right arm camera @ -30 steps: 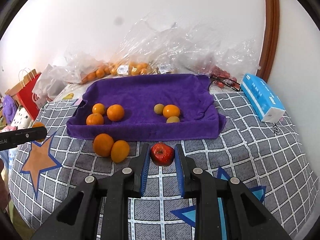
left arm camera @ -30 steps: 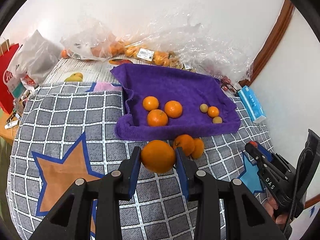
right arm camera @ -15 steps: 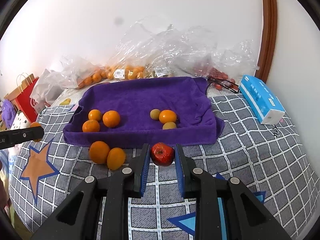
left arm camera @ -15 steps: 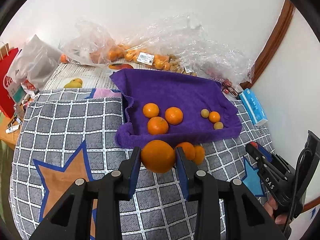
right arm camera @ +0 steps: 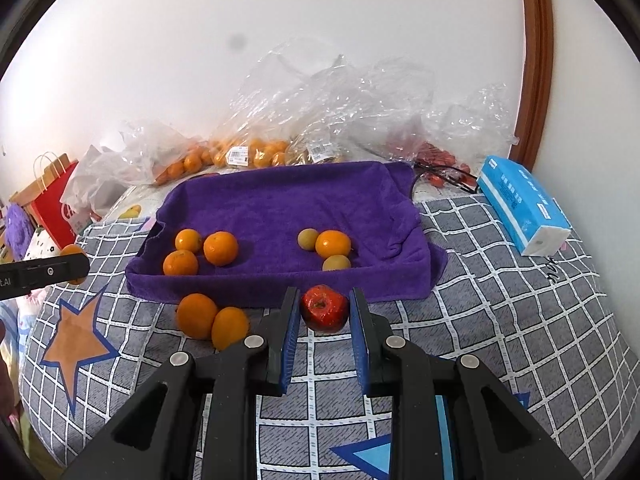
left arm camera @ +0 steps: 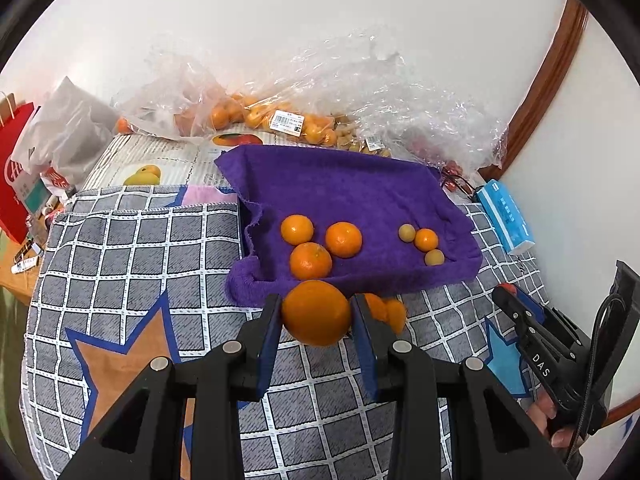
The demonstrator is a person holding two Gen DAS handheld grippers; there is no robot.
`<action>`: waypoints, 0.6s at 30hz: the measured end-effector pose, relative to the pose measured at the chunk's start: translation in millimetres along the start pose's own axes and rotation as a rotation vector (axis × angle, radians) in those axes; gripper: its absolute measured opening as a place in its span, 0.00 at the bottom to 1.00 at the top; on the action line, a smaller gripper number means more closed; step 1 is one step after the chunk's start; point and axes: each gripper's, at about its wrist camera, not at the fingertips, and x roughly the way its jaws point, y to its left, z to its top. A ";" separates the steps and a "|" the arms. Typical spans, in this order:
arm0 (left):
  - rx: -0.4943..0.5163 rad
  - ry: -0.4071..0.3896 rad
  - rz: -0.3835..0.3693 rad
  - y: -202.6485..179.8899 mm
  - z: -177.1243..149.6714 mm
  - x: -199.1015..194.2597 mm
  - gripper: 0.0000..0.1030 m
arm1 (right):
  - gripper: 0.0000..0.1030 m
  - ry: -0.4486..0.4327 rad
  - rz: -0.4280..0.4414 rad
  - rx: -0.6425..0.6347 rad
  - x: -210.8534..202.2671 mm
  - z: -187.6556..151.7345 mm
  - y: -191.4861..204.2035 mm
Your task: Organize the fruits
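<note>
My left gripper (left arm camera: 316, 312) is shut on a large orange (left arm camera: 316, 312), held just in front of the purple towel tray (left arm camera: 344, 188). Three oranges (left arm camera: 311, 260) lie in the tray's left part; a small orange and two small yellowish fruits (left arm camera: 426, 239) lie to the right. Two loose oranges (right arm camera: 212, 320) rest on the checked cloth before the tray's front edge. My right gripper (right arm camera: 324, 308) is shut on a small red apple (right arm camera: 324, 308), close to the tray's front wall (right arm camera: 280, 288). The left gripper's tip (right arm camera: 44, 272) shows at the left edge of the right wrist view.
Clear plastic bags of oranges and other fruit (right arm camera: 256, 152) are piled along the wall behind the tray. A blue tissue pack (right arm camera: 524, 208) lies to the right. A red paper bag (right arm camera: 56, 204) stands at the far left. The checked cloth (left arm camera: 132, 248) has stars on it.
Both grippers have eased forward toward the tray, each keeping hold of its fruit. The fruits in the tray and on the cloth have not moved.
</note>
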 end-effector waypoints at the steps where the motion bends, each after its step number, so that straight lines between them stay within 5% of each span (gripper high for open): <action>1: -0.001 0.000 0.001 0.0 0.7 0.5 0.32 | 0.24 0.000 -0.001 0.003 0.9 0.4 -1.2; 18: -0.032 0.023 0.017 14.3 15.8 21.8 0.32 | 0.24 0.010 -0.019 0.039 28.7 10.4 -17.9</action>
